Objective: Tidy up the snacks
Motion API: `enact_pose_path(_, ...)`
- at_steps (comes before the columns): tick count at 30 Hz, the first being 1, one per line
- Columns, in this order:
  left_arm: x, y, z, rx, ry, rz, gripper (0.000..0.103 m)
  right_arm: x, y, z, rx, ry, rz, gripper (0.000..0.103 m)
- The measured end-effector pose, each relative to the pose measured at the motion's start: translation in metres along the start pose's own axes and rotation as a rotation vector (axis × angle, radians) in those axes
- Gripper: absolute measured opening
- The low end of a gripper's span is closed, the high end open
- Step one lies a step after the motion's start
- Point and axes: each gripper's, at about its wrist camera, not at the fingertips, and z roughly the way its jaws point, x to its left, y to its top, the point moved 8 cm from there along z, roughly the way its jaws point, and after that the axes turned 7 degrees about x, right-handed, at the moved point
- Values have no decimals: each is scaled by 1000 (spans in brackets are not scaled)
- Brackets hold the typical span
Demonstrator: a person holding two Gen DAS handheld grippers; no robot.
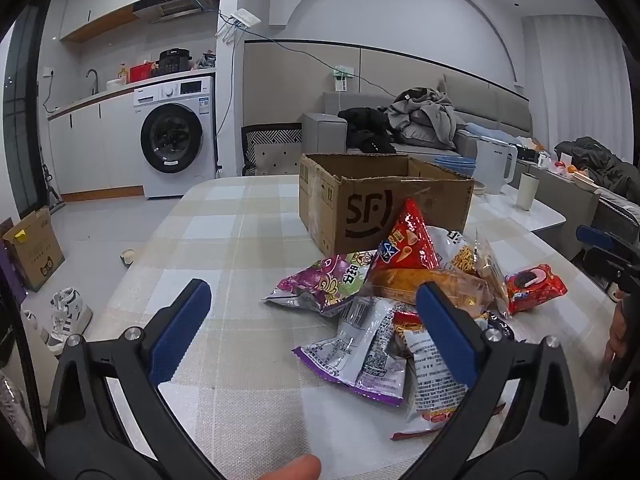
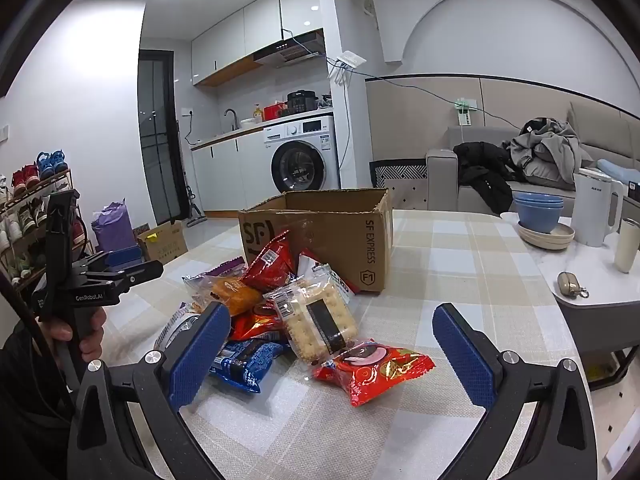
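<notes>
I count two tools in play. My left hand-held gripper [image 1: 312,312] stands with its blue pads spread wide and nothing between them, hovering over the near edge of the snack pile. My right hand-held gripper [image 2: 332,328] is just as wide, also holding nothing, with the red cookie packet [image 2: 372,370] lying on the cloth between its pads but untouched.

One cardboard box [image 2: 320,232] stands open-topped on the tabletop [image 2: 460,264], and the snack pile [image 2: 280,312] lies directly in front of it, the rearmost bags touching its front wall. In the pile I can make out roughly ten packets, though overlaps keep me from an exact count: one red cone-shaped chip bag [image 1: 408,240], one purple-and-green bag [image 1: 328,284], one orange bread pack [image 2: 236,294], one clear cracker pack [image 2: 320,320], one blue cookie packet [image 2: 244,364], and two silver-backed bags [image 1: 360,352] lying face down nearest the left tool.

The tabletop wears a beige and white checked cloth. On the adjoining white section stand one white kettle [image 2: 596,212], one stack of blue bowls [image 2: 538,210] and one pale cup [image 2: 628,246].

Beyond, the room holds one washing machine [image 2: 304,156] under a kitchen counter, a grey sofa [image 1: 472,120] heaped with clothes, and a shoe rack [image 2: 32,208] at the far left.
</notes>
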Motion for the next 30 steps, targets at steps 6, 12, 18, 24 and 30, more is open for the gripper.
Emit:
enact_pose_path(6, -2, 0, 1, 2, -3, -6, 102, 0, 0, 0, 1, -2, 0, 103)
enact_pose_path(12, 0, 0, 1, 2, -6, -12, 102, 2, 0, -1, 1, -7, -6, 103)
enact_pose_path(18, 0, 1, 2, 0, -7, -3, 102, -2, 0, 0, 0, -9, -5, 103)
enact_pose_path(24, -2, 2, -3, -4, -7, 2, 102, -6, 2, -3, 3, -12, -3, 103)
enact_pose_path(30, -1, 1, -4, 1, -11, -13, 102, -5, 1, -4, 2, -24, 1, 103)
